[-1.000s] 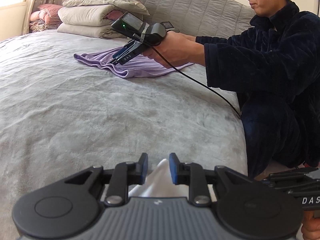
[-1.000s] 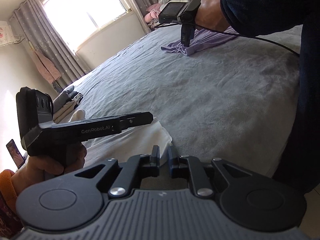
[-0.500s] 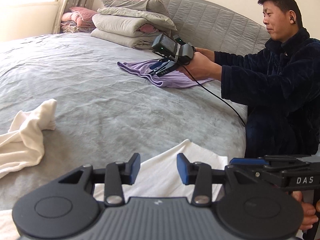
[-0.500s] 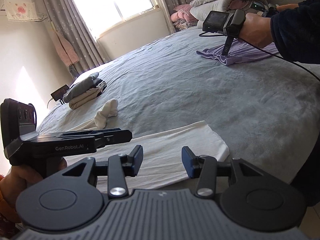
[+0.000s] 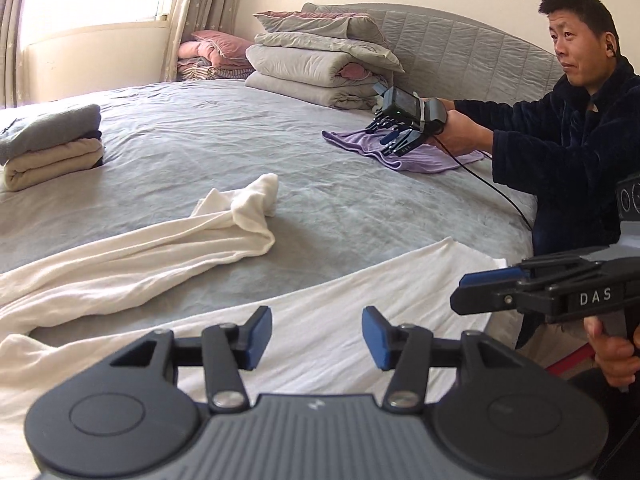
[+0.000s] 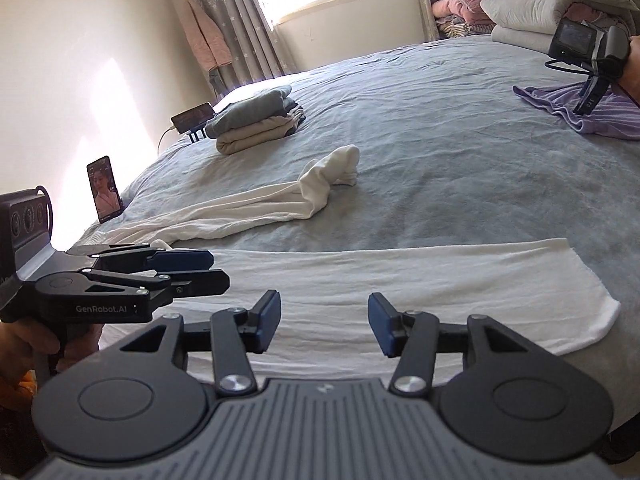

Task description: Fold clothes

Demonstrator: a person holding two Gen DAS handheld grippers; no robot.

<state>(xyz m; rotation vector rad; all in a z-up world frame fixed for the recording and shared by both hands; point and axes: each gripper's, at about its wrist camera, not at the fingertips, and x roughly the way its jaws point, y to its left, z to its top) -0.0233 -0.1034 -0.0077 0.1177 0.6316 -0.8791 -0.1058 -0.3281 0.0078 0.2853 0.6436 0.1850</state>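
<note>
A white garment (image 5: 340, 300) lies on the grey bed (image 5: 200, 152). One part is spread as a flat strip (image 6: 400, 280) along the near edge. A long twisted part runs away to a bunched end (image 6: 332, 172). My left gripper (image 5: 317, 338) hovers open just above the flat strip, holding nothing. My right gripper (image 6: 324, 322) is open too, over the same strip and further right. Each gripper shows in the other's view, the left gripper (image 6: 220, 270) side-on at the left and the right gripper (image 5: 456, 292) at the right.
A stack of folded clothes (image 6: 256, 120) sits at the far left of the bed. Another person in a dark robe (image 5: 560, 152) works grippers over a purple garment (image 5: 420, 156). Piled quilts (image 5: 320, 64) lean on the headboard. A phone (image 6: 104, 188) stands at the bed's left edge.
Both grippers have opened and let go of the white garment, then drawn back. The edge they held now lies flat on the bed.
</note>
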